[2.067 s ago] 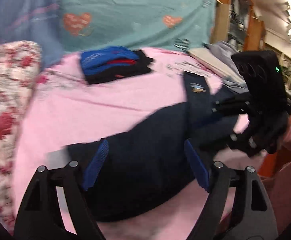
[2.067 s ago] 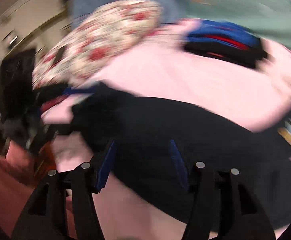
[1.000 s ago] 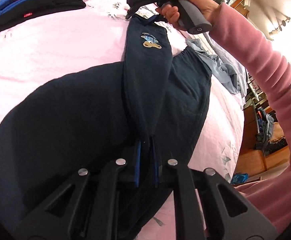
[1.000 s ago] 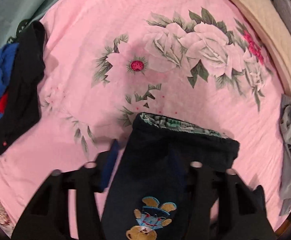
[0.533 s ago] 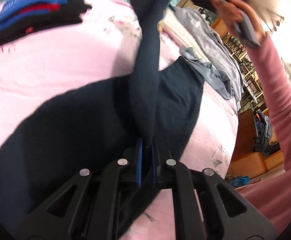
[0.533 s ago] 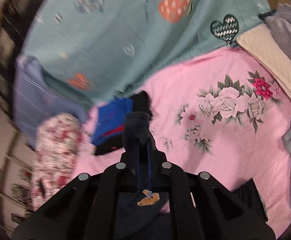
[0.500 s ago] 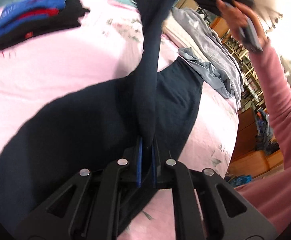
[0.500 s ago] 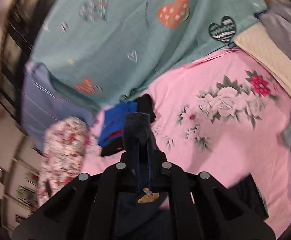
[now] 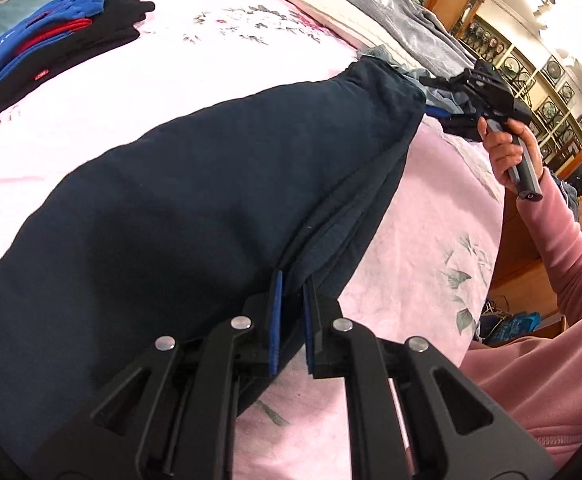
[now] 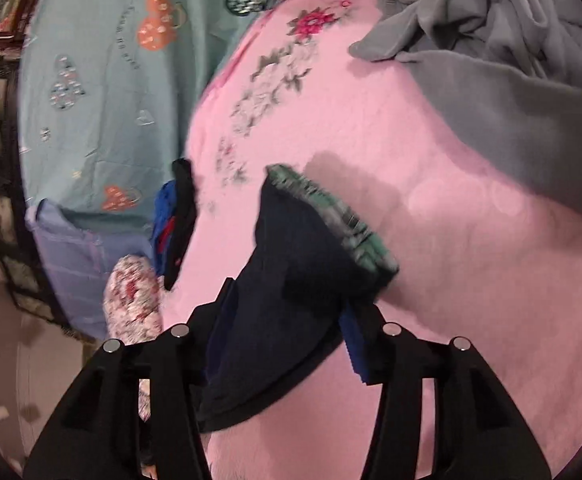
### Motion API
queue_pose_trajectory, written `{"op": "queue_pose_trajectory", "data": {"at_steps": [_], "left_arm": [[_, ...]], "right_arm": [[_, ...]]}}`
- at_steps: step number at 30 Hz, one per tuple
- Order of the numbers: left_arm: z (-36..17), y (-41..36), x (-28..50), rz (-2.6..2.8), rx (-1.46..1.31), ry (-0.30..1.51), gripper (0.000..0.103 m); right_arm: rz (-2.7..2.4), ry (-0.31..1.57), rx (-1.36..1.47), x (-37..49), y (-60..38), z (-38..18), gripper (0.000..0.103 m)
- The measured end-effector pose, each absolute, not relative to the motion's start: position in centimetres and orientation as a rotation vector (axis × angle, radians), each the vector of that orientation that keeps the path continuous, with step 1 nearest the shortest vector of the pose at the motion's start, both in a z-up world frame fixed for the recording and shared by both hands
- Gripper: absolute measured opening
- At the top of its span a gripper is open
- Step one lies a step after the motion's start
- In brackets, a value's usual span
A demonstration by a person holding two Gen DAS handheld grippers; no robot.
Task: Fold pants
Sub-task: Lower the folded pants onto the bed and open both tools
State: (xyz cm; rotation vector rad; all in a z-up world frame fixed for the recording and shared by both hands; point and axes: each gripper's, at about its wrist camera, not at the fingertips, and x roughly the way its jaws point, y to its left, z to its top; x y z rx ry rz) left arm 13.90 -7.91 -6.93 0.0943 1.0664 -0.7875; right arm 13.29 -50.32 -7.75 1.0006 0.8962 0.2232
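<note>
Pants halved lengthwise, cross folds left to do

I have the left gripper (image 9: 290,322) pinched on the near edge of the navy pants (image 9: 179,216), lying doubled on the pink bedspread (image 9: 219,68); my right gripper (image 10: 287,332) has its jaws spread around the waistband end, gripping nothing as far as I can judge

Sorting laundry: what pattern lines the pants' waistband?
Green plaid lining, clearest in the right wrist view.
</note>
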Motion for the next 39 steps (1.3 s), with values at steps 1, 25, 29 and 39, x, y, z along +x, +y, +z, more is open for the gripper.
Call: {"op": "queue_pose_trajectory", "data": {"at_steps": [1, 25, 29, 39], "left_arm": [[-7.0, -8.0, 13.8, -0.778, 0.092, 1.064, 0.01], [-2.4, -6.8, 8.3, -0.694, 0.111, 0.832, 0.065], [-2.4, -5.5, 9.9, -0.664, 0.005, 0.819, 0.068], [-6.0, -5.1, 9.7, -0.627, 0.035, 0.932, 0.071]], "right_arm": [[0.204, 0.909, 0.977, 14.1, -50.4, -7.9, 0.033], [-0.007, 0.743, 0.177, 12.6, -45.8, 0.2, 0.04], [0.186, 0.771, 0.154, 14.1, -42.0, -1.4, 0.04], [0.058, 0.898, 0.143, 15.0, -42.7, -3.3, 0.04]]}}
